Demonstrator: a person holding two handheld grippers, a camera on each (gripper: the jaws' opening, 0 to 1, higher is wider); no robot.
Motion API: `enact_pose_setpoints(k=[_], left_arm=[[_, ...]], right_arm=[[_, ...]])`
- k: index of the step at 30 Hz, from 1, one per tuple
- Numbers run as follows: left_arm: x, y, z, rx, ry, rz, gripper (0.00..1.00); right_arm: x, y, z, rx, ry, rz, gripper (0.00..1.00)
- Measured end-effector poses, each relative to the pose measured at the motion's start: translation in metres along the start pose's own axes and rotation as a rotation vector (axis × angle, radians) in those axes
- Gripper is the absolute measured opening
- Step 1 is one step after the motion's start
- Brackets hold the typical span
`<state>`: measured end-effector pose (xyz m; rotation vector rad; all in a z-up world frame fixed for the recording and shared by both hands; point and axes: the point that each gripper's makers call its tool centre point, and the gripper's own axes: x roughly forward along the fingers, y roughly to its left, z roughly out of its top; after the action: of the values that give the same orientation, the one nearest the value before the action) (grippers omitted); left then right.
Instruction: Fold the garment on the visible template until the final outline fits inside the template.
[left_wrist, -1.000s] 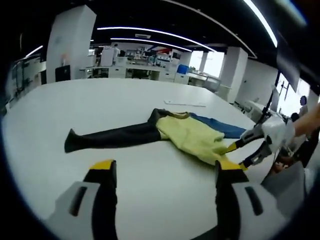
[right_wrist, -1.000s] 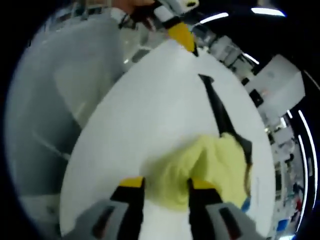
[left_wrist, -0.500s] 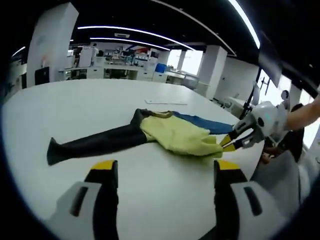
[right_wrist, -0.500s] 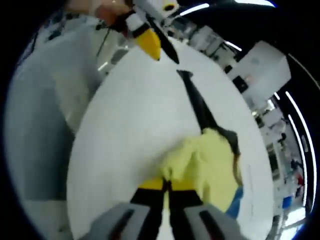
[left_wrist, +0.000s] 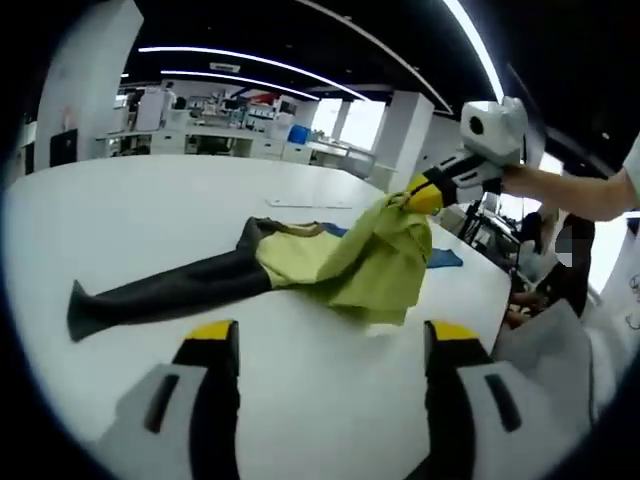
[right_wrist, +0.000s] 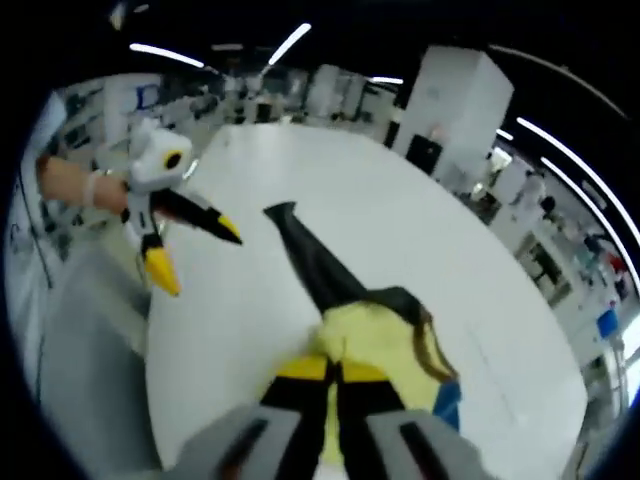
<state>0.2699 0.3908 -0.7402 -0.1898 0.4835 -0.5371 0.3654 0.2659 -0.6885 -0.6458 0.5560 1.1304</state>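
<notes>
Lifted since a second ago: right tool (left_wrist: 428, 196) clenched on the yellow top's (left_wrist: 370, 262) hem.
Carry it slowly toward the collar; left tool (left_wrist: 325, 345) hangs released above the bench (left_wrist: 150, 210).

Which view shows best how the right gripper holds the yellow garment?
The left gripper view: the right gripper is shut on the yellow garment, lifting one edge off the table. The right gripper view looks along its own closed jaws, with yellow cloth bunched ahead.

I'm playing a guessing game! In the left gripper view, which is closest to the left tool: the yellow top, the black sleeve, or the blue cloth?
1. Black sleeve, left, but close to call with 2.
2. Yellow top, lifted at right.
3. Blue cloth, behind the top.
</notes>
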Motion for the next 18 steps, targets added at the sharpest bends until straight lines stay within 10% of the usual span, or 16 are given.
enact_pose_setpoints(k=[18], left_arm=[[0.015, -0.005, -0.006, -0.009, 0.026, -0.017, 0.7]], right_arm=[[0.073, -0.056, -0.006, 0.155, 0.071, -0.046, 0.0]])
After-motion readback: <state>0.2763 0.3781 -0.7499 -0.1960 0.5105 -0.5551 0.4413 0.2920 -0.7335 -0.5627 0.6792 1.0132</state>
